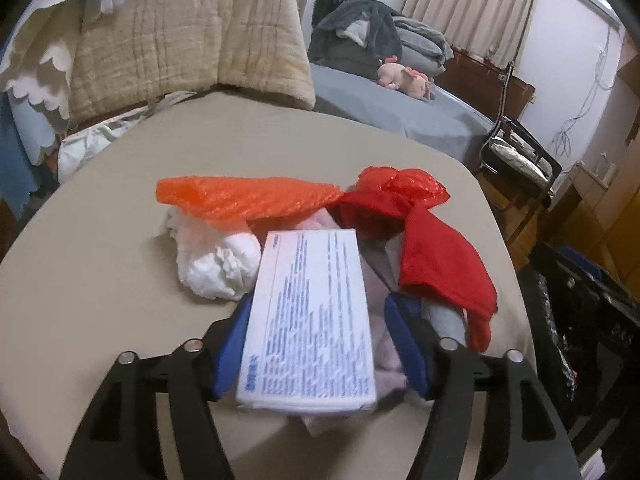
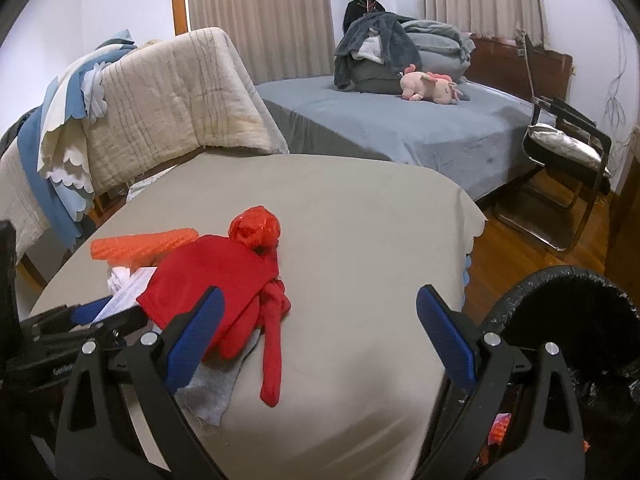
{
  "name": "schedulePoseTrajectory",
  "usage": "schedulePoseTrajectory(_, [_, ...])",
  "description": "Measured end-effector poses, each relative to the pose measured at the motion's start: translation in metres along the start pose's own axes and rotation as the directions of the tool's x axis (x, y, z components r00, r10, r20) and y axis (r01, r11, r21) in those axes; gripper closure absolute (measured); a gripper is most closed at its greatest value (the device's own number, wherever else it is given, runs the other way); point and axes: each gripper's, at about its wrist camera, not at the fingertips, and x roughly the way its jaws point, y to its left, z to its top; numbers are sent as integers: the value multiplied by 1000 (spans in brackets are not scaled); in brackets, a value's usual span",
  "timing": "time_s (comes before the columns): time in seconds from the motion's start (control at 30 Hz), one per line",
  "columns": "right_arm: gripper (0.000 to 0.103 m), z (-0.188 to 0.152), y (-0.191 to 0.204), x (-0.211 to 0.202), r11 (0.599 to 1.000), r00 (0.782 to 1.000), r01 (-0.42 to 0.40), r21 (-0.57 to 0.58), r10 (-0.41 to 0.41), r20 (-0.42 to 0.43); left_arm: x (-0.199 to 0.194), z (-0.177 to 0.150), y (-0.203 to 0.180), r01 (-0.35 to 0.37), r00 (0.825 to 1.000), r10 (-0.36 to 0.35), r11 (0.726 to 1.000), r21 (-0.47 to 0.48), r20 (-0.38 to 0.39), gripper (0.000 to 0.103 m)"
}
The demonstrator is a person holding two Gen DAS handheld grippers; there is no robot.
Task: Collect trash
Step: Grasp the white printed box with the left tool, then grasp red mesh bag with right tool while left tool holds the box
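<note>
My left gripper (image 1: 316, 328) has its blue pads spread around a white printed box (image 1: 310, 320) lying on the table's (image 1: 100, 240) trash heap, grip uncertain, while only my right wrist view shows my right gripper (image 2: 320, 332) gaping empty and the black-lined bin (image 2: 580, 320) beside the table.

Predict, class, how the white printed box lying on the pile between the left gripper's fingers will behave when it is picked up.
The white printed box shows flat faces and crisp edges, so it will probably stay stiff. It looks like thin card, so likely light and crushable. It rests tilted on soft cloth, with the left gripper open around it, so it may shift before the pads close.
</note>
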Motion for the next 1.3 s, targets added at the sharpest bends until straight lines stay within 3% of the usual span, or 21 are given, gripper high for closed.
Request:
schedulePoseTrajectory(0.07, [9,1,0,1,1000,1000,-1,1,1,-1,6,3,1,4,1000,-4,1000,-1,-6,36])
schedulePoseTrajectory(0.13, [9,1,0,1,1000,1000,-2,-2,2,0,10,3,2,7,1000,-7,1000,-2,-15,47])
schedulePoseTrajectory(0.3, [9,6,2,8,1000,1000,-9,-5,9,3,4,3,6,7,1000,-7,1000,-20,12,48])
schedulePoseTrajectory(0.57, [9,33,8,36,999,999,-34,0,34,15,-26,24,-10,14,989,-15,1000,5,146,48])
schedulePoseTrajectory(0.9, [10,60,25,96,995,994,-94,-13,93,-57,0,55,8,-29,987,36,998,-51,158,48])
schedulePoseTrajectory(1.07, [29,57,33,119,989,981,-143,-22,139,-134,6,60,13,-34,986,43,998,-55,159,48])
schedulePoseTrajectory(1.23, [82,50,37,132,970,947,-242,-4,235,-221,8,61,13,-36,987,43,998,-51,153,48])
schedulePoseTrajectory(1.3, [85,50,36,126,969,949,-246,-8,239,-206,8,61,12,-36,987,43,998,-48,153,48])
